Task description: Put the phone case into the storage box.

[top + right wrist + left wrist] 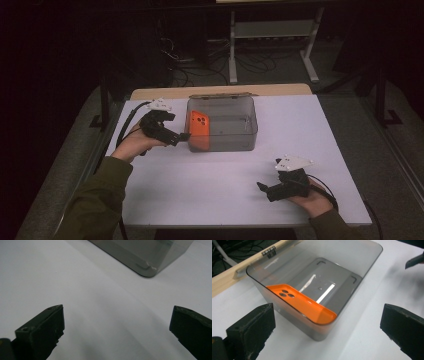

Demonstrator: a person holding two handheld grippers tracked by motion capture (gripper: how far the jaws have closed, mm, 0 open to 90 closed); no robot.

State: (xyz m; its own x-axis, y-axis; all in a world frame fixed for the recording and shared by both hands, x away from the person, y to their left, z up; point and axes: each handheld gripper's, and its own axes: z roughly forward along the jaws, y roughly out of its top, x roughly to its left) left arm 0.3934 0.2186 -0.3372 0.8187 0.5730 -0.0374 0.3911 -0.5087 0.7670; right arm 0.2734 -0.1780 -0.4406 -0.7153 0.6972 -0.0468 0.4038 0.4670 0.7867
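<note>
Nearest the person, the right gripper rests low over the white table top, close to the near edge on the right side. It is held in the right hand, with the cable looping round the wrist and the white three-cornered plate on top. In the right gripper view its two black jaws stand wide apart with only bare table surface between them; a bottom corner of the bin shows beyond, well apart from the jaws.

Farther in, on the left side, the left hand holds the left gripper with its tips pointing at the left wall of the bin, just beside it. Whether the tips touch the wall cannot be told from the high view. In the left gripper view the jaws are spread wide, holding nothing, with the near corner of the bin between and beyond them.

The bin is a smoky, see-through plastic box standing upright near the far middle of the table. Inside it, the orange phone case leans on edge against the wall nearest the left gripper, its long side along that wall and its camera cut-outs toward the far end. The remaining bin floor is bare.

Beyond the bin, a pale wooden strip runs along the far edge of the table. Behind it, cables and a white frame stand on a dark floor
</note>
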